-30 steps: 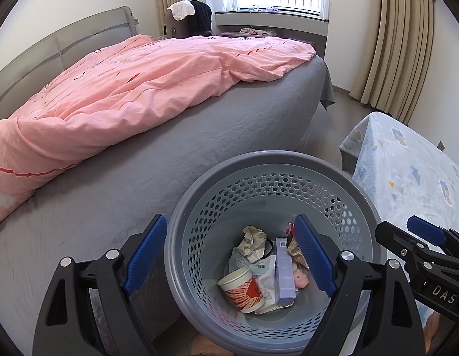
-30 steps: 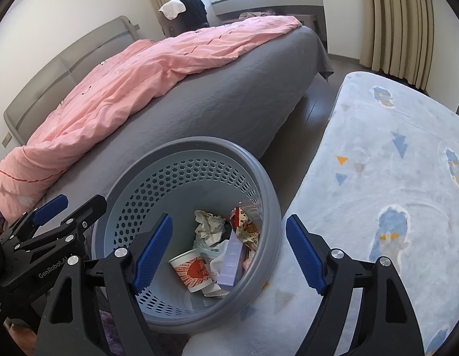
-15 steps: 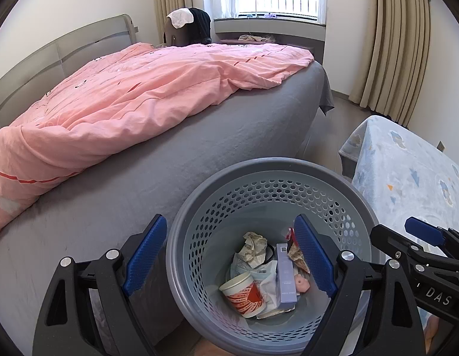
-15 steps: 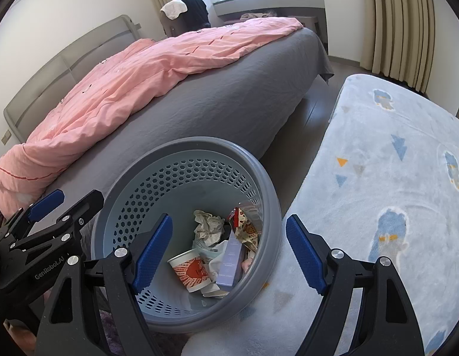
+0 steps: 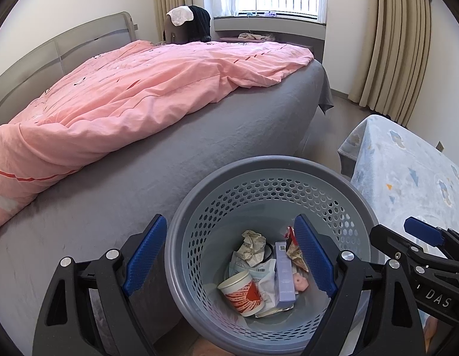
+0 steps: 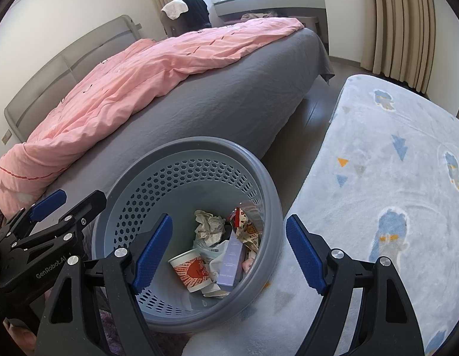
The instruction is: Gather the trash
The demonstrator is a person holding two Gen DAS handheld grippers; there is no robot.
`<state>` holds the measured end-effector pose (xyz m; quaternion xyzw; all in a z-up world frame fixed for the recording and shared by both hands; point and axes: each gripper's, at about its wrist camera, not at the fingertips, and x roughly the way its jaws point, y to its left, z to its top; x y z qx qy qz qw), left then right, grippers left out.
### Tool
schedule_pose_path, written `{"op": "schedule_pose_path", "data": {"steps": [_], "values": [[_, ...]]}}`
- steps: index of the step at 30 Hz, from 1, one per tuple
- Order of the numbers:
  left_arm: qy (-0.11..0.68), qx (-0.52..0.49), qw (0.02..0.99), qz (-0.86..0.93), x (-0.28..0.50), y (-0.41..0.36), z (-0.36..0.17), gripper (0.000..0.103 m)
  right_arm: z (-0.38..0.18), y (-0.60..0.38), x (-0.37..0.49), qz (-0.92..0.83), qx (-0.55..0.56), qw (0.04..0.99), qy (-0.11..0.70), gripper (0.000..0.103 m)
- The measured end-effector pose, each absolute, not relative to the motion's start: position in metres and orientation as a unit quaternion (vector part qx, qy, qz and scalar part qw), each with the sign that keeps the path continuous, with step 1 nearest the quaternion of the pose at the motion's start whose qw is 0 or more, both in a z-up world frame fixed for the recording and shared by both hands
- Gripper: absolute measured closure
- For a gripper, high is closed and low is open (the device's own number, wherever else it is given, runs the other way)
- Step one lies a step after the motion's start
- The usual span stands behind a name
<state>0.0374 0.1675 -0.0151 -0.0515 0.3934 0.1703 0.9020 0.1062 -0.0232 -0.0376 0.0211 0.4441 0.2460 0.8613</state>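
1. Presently, both grippers are being held above the grey perforated basket (image 5: 268, 178), which is standing between the grey bed (image 5: 199, 154) and the pale blue blanket (image 6: 392, 178).
2. The left gripper (image 5: 229, 264) is being kept with fingers wide and nothing between them; its left pad (image 5: 143, 252) is lying outside the basket rim, on the bed side, while its right pad is lying over the basket's inside.
3. The right gripper (image 6: 229, 255) is likewise being kept wide and empty; it is being held straddling the basket rim on the blanket side.
4. Collected trash is being seen at the basket bottom: a red-and-white paper cup (image 5: 241, 292), a crumpled paper ball (image 5: 253, 246), a lilac box (image 5: 284, 273) and a snack wrapper (image 6: 247, 231).
5. No loose trash is being shown on the bed or the blanket, so no target direction can be told from the basket.
6. Judged: the basket is lying almost straight below the left gripper, which is being taken as slightly nearer its centre; the lilac box's long axis is pointing roughly away from the fingers.
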Motion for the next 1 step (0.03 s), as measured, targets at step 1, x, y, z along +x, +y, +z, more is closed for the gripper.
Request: {"op": "schedule_pose_path", "data": {"steps": [1], "values": [[0.393,-0.051,0.902,0.170,0.0372,0.1676,-0.0151,0.019,-0.0376,-0.0232,0.1062,0.246,0.021,0.861,0.444,0.026]]}}
